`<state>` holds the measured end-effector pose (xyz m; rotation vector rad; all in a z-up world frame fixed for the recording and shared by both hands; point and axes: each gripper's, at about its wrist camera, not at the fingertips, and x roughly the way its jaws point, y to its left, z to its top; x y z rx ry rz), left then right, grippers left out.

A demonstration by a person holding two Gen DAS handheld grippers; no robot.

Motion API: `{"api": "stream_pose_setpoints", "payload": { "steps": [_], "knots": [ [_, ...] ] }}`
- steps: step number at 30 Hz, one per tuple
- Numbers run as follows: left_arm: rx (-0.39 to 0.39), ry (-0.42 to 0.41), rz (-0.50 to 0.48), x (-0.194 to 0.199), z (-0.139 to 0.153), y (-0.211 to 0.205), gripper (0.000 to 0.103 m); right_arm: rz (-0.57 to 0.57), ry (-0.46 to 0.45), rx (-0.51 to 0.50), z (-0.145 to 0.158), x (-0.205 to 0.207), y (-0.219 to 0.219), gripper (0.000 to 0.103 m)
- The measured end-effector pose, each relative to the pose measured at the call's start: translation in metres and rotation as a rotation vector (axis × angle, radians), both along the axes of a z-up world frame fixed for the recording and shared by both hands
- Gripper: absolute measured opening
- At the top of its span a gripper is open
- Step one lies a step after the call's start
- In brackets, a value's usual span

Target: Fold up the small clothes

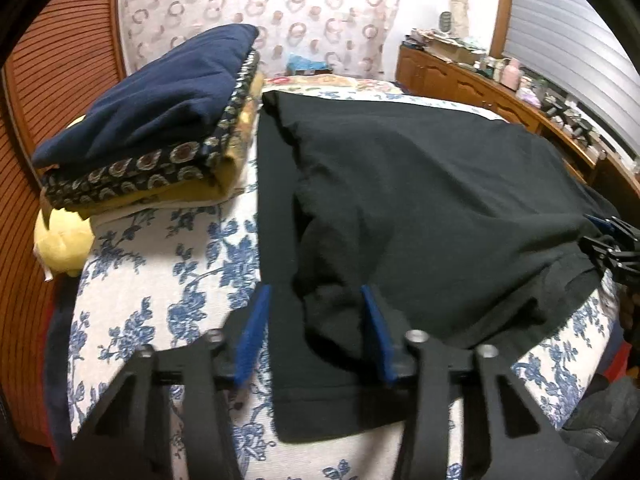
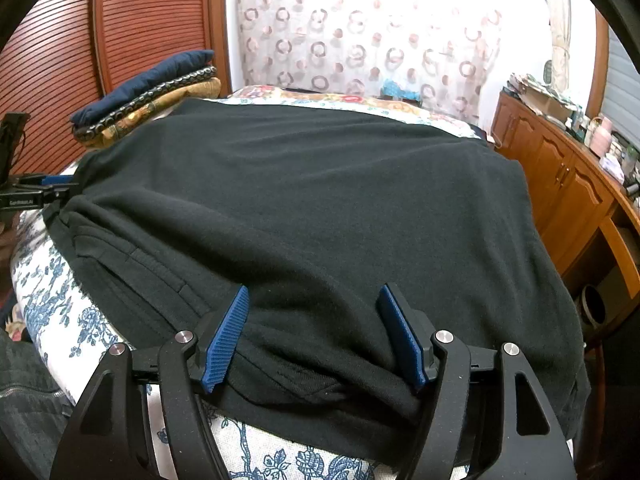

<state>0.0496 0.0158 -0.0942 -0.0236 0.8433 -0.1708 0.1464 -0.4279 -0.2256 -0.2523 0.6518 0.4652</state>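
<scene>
Black gripper (image 2: 314, 334), ribbed blue pads (image 2: 226, 340)

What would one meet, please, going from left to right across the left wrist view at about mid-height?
Yellow soft toy → stack of folded clothes → flowered bedcover → black garment → right gripper at the far edge.

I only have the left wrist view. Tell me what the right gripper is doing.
Observer: The right gripper is open, its blue pads straddling the near edge of the black garment.
Operator: Report the garment's right side.
Observer: It drapes over the bed's edge, toward the wooden cabinet.
Operator: Check near the right gripper for seams.
Observer: A stitched pocket-like seam shows left of it.
</scene>
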Motion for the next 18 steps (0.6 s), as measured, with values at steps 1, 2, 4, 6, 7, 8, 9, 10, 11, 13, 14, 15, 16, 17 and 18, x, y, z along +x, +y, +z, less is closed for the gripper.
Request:
{"api": "stream_pose_setpoints", "payload": {
  "steps": [1, 2, 4, 6, 7, 8, 9, 10, 11, 13, 14, 15, 16, 17, 18],
  "knots": [
    [-0.007, 0.003, -0.010, 0.001, 0.001, -0.001, 0.025, 0.000, 0.000, 0.000, 0.000, 0.000, 0.000, 0.069],
    [-0.020, 0.008, -0.024, 0.001, 0.001, -0.002, 0.019, 0.000, 0.000, 0.000, 0.000, 0.000, 0.000, 0.069],
    [-0.029, 0.003, -0.041, 0.001, 0.003, -0.004, 0.008, 0.000, 0.000, 0.001, 0.000, 0.000, 0.000, 0.069],
    [-0.048, -0.030, -0.065, -0.001, 0.011, -0.008, 0.007, 0.000, 0.000, 0.001, 0.000, 0.000, 0.000, 0.069],
    [-0.064, -0.054, -0.077, -0.003, 0.018, -0.011, 0.006, 0.000, 0.000, 0.001, 0.000, 0.000, 0.000, 0.069],
    [-0.072, -0.067, -0.082, -0.003, 0.023, -0.012, 0.006, 0.000, 0.000, 0.000, 0.000, 0.000, 0.000, 0.069],
    [-0.085, -0.095, -0.090, -0.003, 0.033, -0.016, 0.006, 0.000, 0.000, 0.001, 0.000, 0.000, 0.000, 0.069],
    [-0.090, -0.112, -0.095, -0.003, 0.038, -0.018, 0.006, 0.001, 0.001, 0.001, 0.000, 0.000, 0.000, 0.069],
    [-0.097, -0.126, -0.101, -0.003, 0.044, -0.021, 0.005, 0.000, 0.002, 0.001, 0.000, 0.000, 0.000, 0.069],
    [-0.112, -0.162, -0.121, 0.000, 0.059, -0.029, 0.004, -0.006, 0.008, 0.007, 0.002, 0.001, 0.000, 0.069],
    [-0.117, -0.173, -0.131, 0.002, 0.064, -0.032, 0.004, -0.015, 0.011, 0.015, 0.003, 0.001, -0.002, 0.069],
    [-0.124, -0.184, -0.145, 0.005, 0.070, -0.037, 0.004, -0.021, 0.011, 0.022, 0.005, 0.001, -0.004, 0.069],
    [-0.132, -0.199, -0.162, 0.007, 0.076, -0.043, 0.003, -0.026, 0.008, 0.030, 0.008, 0.000, -0.006, 0.069],
    [-0.135, -0.207, -0.179, 0.010, 0.081, -0.049, 0.003, -0.029, 0.004, 0.037, 0.010, -0.001, -0.009, 0.069],
    [-0.141, -0.216, -0.202, 0.014, 0.086, -0.056, 0.003, -0.031, 0.000, 0.044, 0.014, -0.002, -0.013, 0.070]
  ]
}}
